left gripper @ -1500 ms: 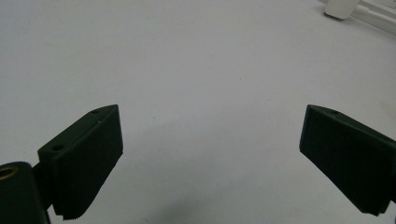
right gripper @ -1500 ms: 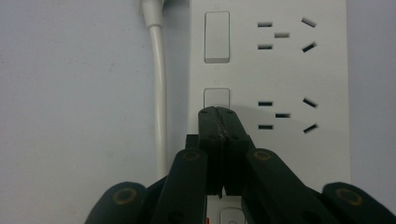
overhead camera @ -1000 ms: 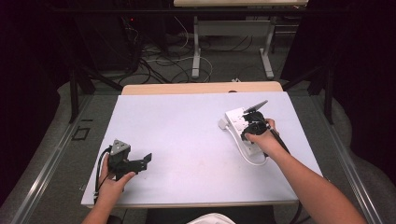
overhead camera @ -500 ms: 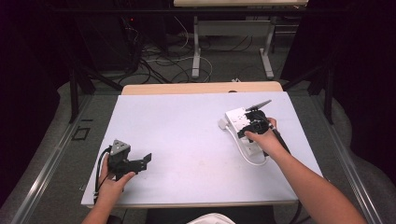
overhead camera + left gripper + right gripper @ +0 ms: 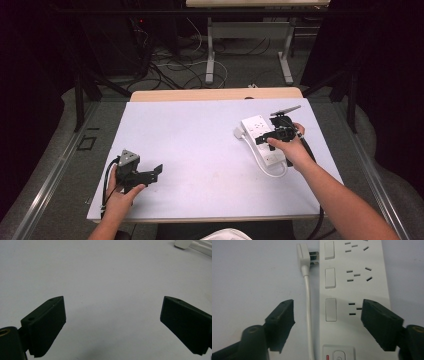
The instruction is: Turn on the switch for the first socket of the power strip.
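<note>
White table (image 5: pixel 200 140) — power strip (image 5: pixel 355 290) under the spread right tool (image 5: pixel 327 325), left tool (image 5: pixel 112 325) spread, well apart.

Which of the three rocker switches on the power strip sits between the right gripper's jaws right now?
The lowest of the three rocker switches in the right gripper view, just above the power strip's main button. The other two sit farther up, beyond the open jaws, towards the plug.

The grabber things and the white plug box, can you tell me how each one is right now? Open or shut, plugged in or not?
left gripper: open, nothing between its jaws, low over the bare table.
right gripper: open, jaws apart above the power strip, holding nothing.
power strip: lying flat, sockets facing up, nothing plugged into the sockets in view.
plug: unplugged, lying beside the strip, prongs pointing at it.
cord: lying along the strip's side.
</note>
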A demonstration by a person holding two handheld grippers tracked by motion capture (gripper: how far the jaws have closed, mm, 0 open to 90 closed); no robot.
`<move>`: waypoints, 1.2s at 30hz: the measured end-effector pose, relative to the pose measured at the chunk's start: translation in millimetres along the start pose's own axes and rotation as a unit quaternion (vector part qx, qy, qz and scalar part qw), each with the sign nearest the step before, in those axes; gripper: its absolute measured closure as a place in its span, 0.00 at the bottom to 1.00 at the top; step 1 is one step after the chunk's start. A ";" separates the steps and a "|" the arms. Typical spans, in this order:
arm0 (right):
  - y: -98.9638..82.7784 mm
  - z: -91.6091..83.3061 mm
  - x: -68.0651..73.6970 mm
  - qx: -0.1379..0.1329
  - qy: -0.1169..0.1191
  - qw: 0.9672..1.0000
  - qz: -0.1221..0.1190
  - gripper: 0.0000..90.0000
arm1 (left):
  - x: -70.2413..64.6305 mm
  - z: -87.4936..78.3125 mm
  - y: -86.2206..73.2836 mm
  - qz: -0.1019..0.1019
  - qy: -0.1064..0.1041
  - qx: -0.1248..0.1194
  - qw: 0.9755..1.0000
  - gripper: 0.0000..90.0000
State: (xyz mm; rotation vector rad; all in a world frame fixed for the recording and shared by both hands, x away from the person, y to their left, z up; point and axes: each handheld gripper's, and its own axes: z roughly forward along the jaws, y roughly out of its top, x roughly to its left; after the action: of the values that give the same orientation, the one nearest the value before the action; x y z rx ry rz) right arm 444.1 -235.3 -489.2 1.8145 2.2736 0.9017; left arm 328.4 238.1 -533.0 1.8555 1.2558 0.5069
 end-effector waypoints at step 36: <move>-20.1 -41.8 -6.5 -0.080 -0.031 0.995 -0.057 0.16 | -0.1 0.1 -0.1 0.000 0.002 0.001 1.000 0.07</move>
State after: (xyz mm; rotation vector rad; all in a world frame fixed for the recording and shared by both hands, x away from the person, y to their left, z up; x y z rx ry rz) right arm 410.9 -259.6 -466.6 1.6067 2.1753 0.9630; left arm 328.4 238.0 -533.2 1.8561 1.2596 0.5090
